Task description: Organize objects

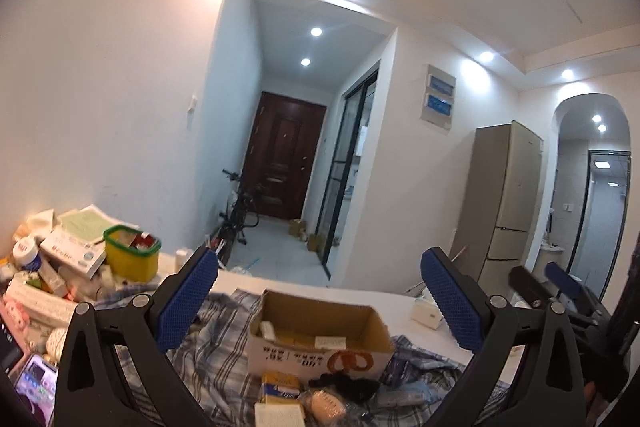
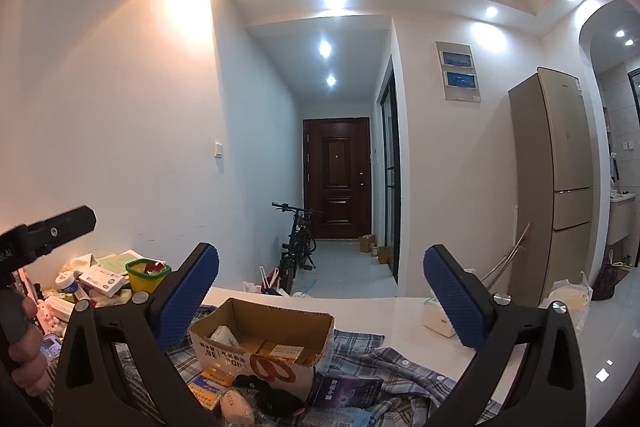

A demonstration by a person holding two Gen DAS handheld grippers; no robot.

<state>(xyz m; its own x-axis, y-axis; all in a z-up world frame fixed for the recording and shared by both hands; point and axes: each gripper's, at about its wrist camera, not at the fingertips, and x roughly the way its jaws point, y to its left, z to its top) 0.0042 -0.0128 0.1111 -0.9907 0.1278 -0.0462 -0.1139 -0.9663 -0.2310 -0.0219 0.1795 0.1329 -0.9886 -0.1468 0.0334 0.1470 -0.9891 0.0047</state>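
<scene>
- The cardboard box (image 1: 320, 331) sits on the table just ahead of the left gripper (image 1: 320, 301), low between its two blue fingers. Its top is open and faces up.
- In the right view the box (image 2: 262, 337) is ahead of the right gripper (image 2: 321, 297) and a bit to the left.
- The long side of the box runs left to right across the tool, turned a little. The printed side faces the tool.
- A few small packets (image 2: 286, 351) already lie in the box, so I think some tidying is done.
- A lot is left. Small packs and a black thing (image 1: 344, 385) lie loose on the checked cloth (image 1: 224, 355) just in front of the box.
- A big messy pile (image 1: 60, 267) with a yellow bin (image 1: 132, 255) waits far to the left.
- A small white box (image 1: 427, 311) sits to the right, near the right finger.
- Both grippers are wide open and hold nothing. They hang above the table, not touching anything.
- The right gripper also shows at the right edge of the left view.
</scene>
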